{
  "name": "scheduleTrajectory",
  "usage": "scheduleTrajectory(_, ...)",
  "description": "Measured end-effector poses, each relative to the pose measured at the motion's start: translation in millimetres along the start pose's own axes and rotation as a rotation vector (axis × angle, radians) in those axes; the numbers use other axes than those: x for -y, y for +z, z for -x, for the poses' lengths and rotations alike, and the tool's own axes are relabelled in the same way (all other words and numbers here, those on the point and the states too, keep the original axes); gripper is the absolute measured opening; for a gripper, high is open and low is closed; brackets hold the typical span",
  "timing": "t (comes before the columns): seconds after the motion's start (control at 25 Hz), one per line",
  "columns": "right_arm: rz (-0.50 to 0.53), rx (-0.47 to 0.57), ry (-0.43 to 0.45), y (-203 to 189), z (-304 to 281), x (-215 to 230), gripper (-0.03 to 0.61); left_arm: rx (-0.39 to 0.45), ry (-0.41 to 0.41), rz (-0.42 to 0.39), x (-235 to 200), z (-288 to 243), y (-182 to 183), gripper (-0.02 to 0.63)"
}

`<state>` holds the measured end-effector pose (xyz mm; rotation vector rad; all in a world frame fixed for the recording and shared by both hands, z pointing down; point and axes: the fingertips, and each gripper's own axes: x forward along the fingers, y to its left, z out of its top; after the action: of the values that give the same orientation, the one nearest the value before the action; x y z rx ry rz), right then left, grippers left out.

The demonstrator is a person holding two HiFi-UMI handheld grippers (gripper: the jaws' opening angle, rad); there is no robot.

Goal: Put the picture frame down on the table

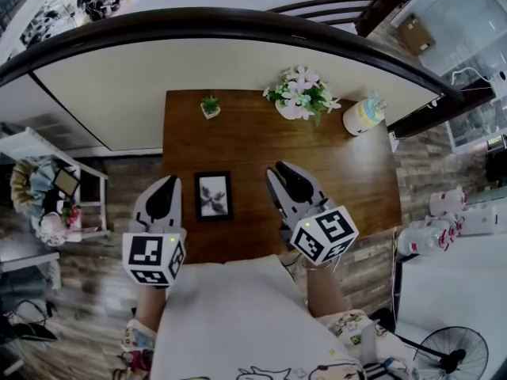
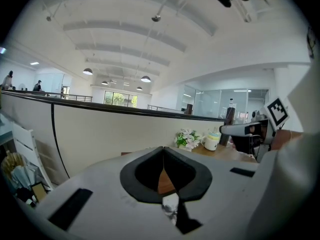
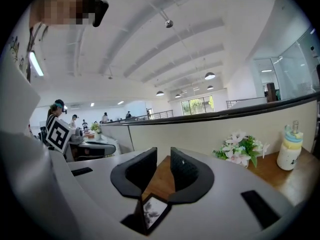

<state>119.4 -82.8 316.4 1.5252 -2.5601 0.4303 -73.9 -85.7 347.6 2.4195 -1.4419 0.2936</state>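
Frame (image 1: 213, 195) flat on table (image 1: 356, 172), probably light, stiff and glass-fronted: you take it by opposite edges; left gripper (image 2: 163, 151) pinched together, right gripper (image 3: 163, 154) parted, both empty.

The left gripper (image 1: 173, 181) and the right gripper (image 1: 275, 169) are built of pale grey shells. Each claw is lined with black pads (image 3: 184, 171), which are shaped into a rounded collar around it. Black rectangular slots (image 3: 256, 209) are set into the shell on either side behind the claw. Behind each claw a white cube (image 1: 322, 234) printed with black square markers is carried, with a small green light (image 1: 307, 226) on it. A white shirt (image 1: 230, 323) with cartoon drawings is worn, and patterned cuffs (image 1: 138, 341) are seen behind the cubes.
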Motion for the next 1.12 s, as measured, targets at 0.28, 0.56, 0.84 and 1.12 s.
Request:
scheduleTrajectory(0.28,0.028,0.047,0.002,9,11,-6,0.036,0.010,-0.009,-0.002,6,7,5,0.005)
scheduleTrajectory(0.56,0.054,0.060,-0.012,9,20,-9,0.009,0.004,-0.018,-0.001,11,11,-1,0.005)
scheduleTrajectory(0.84,0.061,0.056,-0.025,0,21,-9,0.000,-0.001,-0.013,-0.002,9,14,-5,0.005)
scheduleTrajectory(1.12,0.071,0.034,-0.036,-9,19,-8,0.000,-0.007,-0.010,0.002,5,13,-7,0.005)
